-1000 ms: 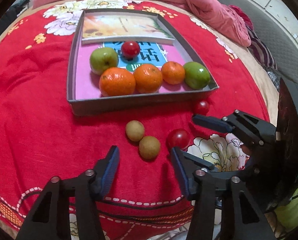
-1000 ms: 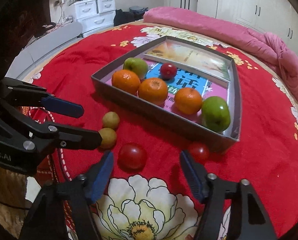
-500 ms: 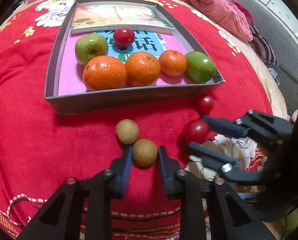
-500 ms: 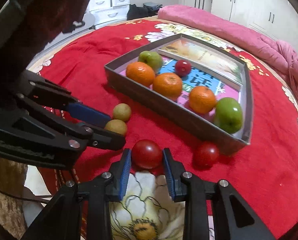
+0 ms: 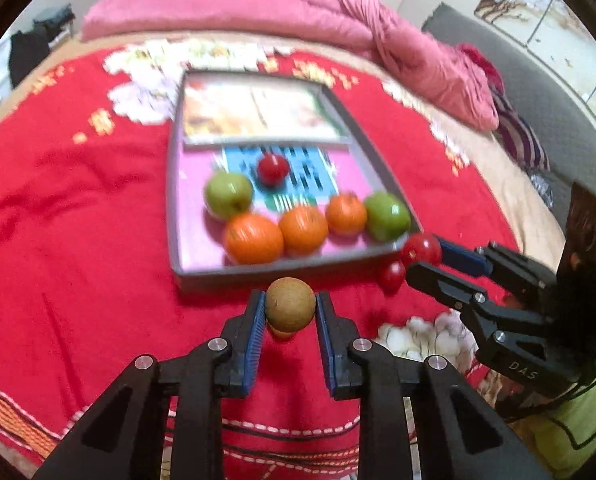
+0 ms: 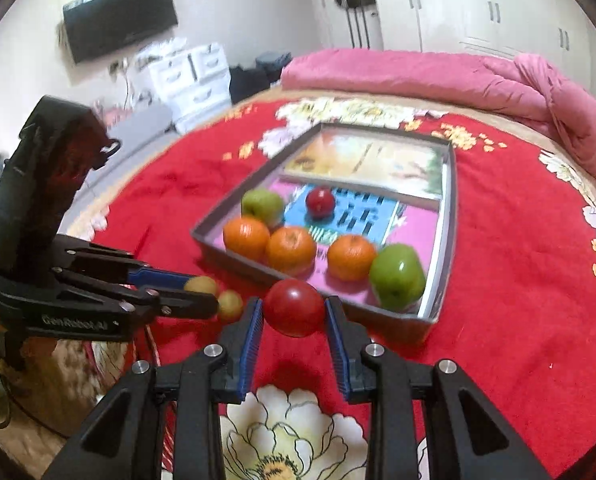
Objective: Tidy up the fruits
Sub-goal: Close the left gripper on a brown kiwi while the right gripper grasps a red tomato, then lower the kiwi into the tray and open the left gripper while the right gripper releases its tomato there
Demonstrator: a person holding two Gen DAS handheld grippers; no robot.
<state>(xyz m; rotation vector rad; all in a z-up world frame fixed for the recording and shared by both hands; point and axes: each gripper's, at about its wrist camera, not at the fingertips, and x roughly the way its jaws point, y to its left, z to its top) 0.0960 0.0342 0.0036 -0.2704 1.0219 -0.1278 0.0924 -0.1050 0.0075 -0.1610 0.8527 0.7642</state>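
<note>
My left gripper [image 5: 290,312] is shut on a round brown fruit [image 5: 289,309], held above the red bedcover in front of the grey box [image 5: 257,271]. A second brown fruit [image 5: 280,334] lies just beneath it, mostly hidden. My right gripper [image 6: 294,312] is shut on a red tomato [image 6: 294,307], also lifted near the box's front corner. In the left wrist view the right gripper [image 5: 428,254] shows at the right with its tomato [image 5: 421,248], and a smaller tomato [image 5: 392,276] lies on the cover below. The box [image 6: 452,208] holds two green apples, three oranges and one tomato.
A book lies in the far half of the box. A pink quilt [image 6: 478,76] is bunched along the bed's far side. The bed's left edge drops toward white drawers [image 6: 185,76] and a wall screen. The other brown fruit [image 6: 229,304] rests beside the left gripper [image 6: 201,292].
Both grippers went from open to shut, the left on a brown fruit and the right on a red tomato, and both have risen off the bedcover with their fruit.
</note>
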